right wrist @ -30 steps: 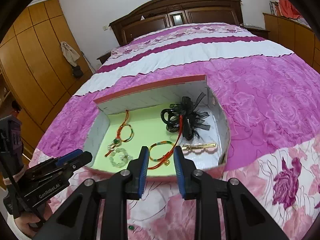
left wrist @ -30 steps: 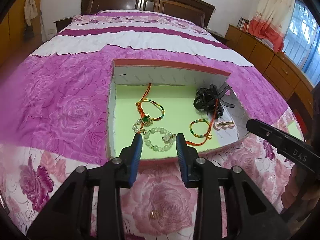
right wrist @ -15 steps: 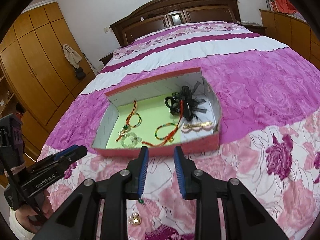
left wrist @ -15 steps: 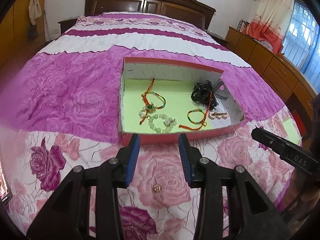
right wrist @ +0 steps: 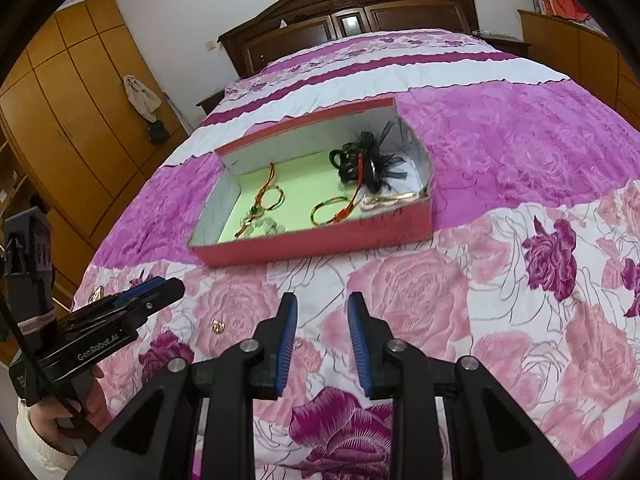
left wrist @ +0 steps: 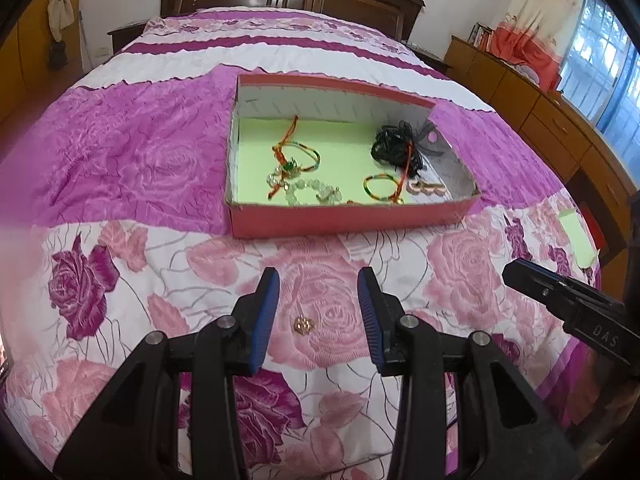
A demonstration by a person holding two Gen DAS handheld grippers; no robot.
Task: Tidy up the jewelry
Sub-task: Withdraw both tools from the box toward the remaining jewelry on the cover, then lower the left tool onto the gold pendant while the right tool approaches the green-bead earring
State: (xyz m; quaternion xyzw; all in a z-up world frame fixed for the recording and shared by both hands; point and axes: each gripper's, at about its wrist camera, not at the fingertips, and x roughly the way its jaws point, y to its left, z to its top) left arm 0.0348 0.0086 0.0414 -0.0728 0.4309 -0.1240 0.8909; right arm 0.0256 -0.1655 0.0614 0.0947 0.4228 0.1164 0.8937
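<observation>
- Both jaws stand apart, empty; left gripper (left wrist: 318, 312) frames a small gold trinket (left wrist: 304, 324) on the bedspread (left wrist: 120, 280), short of the box (left wrist: 340, 216)
- Risk: soft fabric bunches; trinket slips

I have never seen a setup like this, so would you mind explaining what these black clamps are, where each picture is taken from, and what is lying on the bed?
There is no robot here. A person holds a two-finger clamp in each hand, and a wide-angle camera on each one looks forward along its blue-padded fingers.

One picture is from the left hand-held gripper; the other is from the right hand-held gripper. Each also shows in the other's picture, off to the side.

Both are open and hold nothing.

On the flowered bedspread sits a red box lined in pale green. Inside lie woven cord bracelets, a pale bead bracelet, a black ribbon hair tie and a gold hair clip.

One small gold ring lies outside the box, on the bedspread between the left fingers.
</observation>
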